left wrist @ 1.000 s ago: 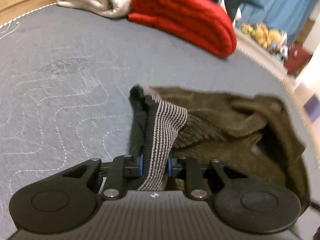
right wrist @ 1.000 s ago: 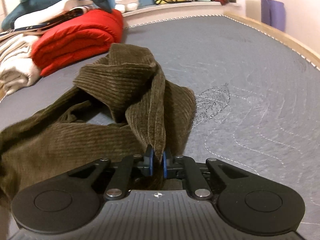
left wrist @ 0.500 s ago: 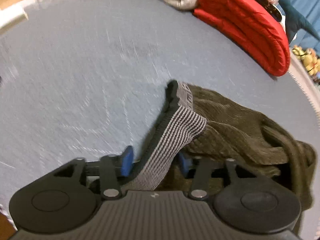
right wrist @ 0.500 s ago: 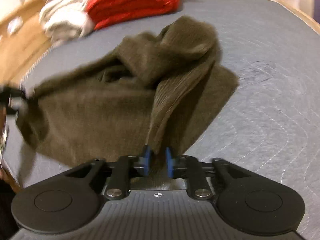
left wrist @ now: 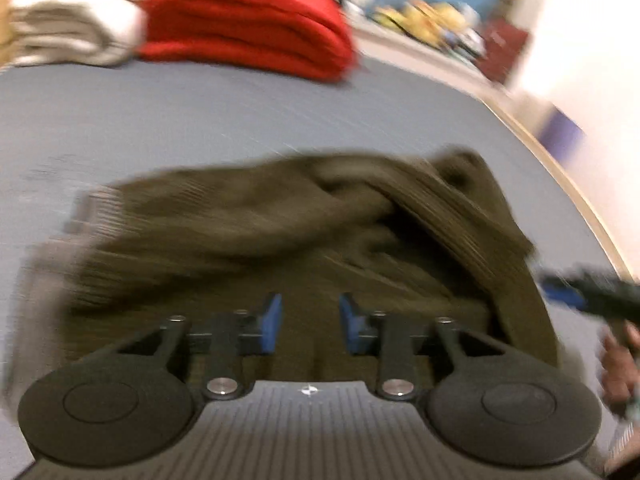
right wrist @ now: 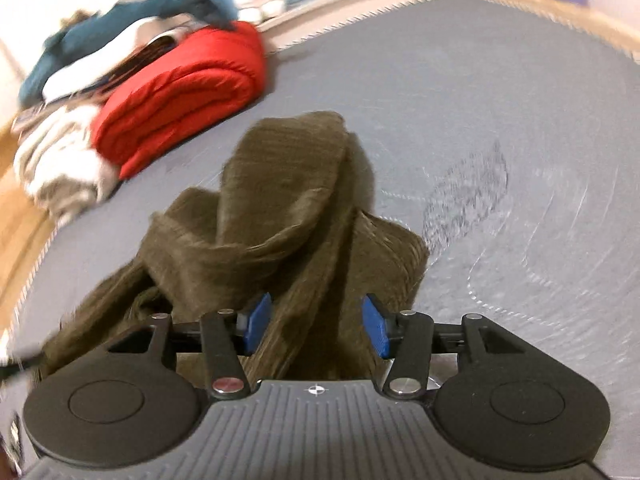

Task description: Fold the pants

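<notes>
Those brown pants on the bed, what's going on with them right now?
A person with a gripper in each hand is folding the olive corduroy pants on the grey mattress. Both the left gripper and the right gripper are open, holding nothing. The pants lie in a rumpled heap, not yet neatly folded. A folded red blanket sits behind.

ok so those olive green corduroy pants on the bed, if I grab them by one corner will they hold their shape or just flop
The olive green corduroy pants will probably flop: they lie bunched in soft draped folds on the grey quilted mattress. The thick ribbed cloth looks fairly heavy, so the free part would likely sag and drag. The ribs should grip well between the open right gripper pads, not slip.
</notes>
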The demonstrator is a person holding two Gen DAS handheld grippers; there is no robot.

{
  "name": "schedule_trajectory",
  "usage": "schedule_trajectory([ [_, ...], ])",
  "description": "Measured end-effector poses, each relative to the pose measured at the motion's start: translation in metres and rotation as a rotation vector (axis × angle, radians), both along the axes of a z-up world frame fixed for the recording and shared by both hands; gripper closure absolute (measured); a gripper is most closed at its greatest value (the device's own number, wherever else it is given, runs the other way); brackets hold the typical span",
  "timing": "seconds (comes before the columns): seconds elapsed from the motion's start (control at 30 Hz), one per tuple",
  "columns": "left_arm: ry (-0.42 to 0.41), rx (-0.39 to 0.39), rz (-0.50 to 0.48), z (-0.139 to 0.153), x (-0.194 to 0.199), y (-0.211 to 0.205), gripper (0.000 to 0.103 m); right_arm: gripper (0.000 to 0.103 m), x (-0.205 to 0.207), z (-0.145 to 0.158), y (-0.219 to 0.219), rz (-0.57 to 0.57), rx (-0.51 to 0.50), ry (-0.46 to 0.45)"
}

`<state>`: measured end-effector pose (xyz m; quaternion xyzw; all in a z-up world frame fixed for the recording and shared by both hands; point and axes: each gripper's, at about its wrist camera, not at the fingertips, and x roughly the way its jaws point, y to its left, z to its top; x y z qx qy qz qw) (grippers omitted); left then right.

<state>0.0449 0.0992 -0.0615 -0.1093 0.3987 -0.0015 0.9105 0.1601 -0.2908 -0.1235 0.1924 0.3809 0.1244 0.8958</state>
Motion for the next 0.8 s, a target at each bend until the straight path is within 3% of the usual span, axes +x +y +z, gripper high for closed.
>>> schedule_trajectory([
  [0.03, 0.012, 0.012, -0.042, -0.005, 0.005, -0.011, 0.082, 0.050, 0.008, -0.008, -0.002, -0.017, 0.020, 0.020],
  [0.2, 0.093, 0.079, -0.199, -0.030, 0.017, -0.049, 0.083, 0.049, 0.026, -0.030, 0.003, -0.005, 0.145, 0.063],
  [0.43, 0.167, 0.138, -0.280, -0.056, 0.014, -0.071, 0.076, 0.049, 0.041, -0.033, 0.020, 0.054, 0.125, 0.012],
  [0.47, 0.171, 0.148, -0.282, -0.060, 0.014, -0.071, 0.075, 0.051, 0.043, -0.034, 0.019, 0.050, 0.132, 0.015],
  [0.53, 0.174, 0.160, -0.281, -0.060, 0.015, -0.069, 0.073, 0.076, 0.044, -0.034, 0.018, 0.051, 0.136, 0.008],
  [0.63, 0.169, 0.153, -0.262, -0.056, 0.015, -0.064, 0.073, 0.090, 0.039, -0.026, 0.018, 0.051, 0.140, -0.024],
  [0.7, 0.162, 0.151, -0.257, -0.054, 0.015, -0.064, 0.073, 0.092, 0.032, -0.018, 0.015, 0.050, 0.137, -0.068],
  [0.8, 0.152, 0.152, -0.247, -0.052, 0.014, -0.067, 0.065, 0.094, 0.021, -0.001, 0.006, 0.038, 0.150, -0.138],
])
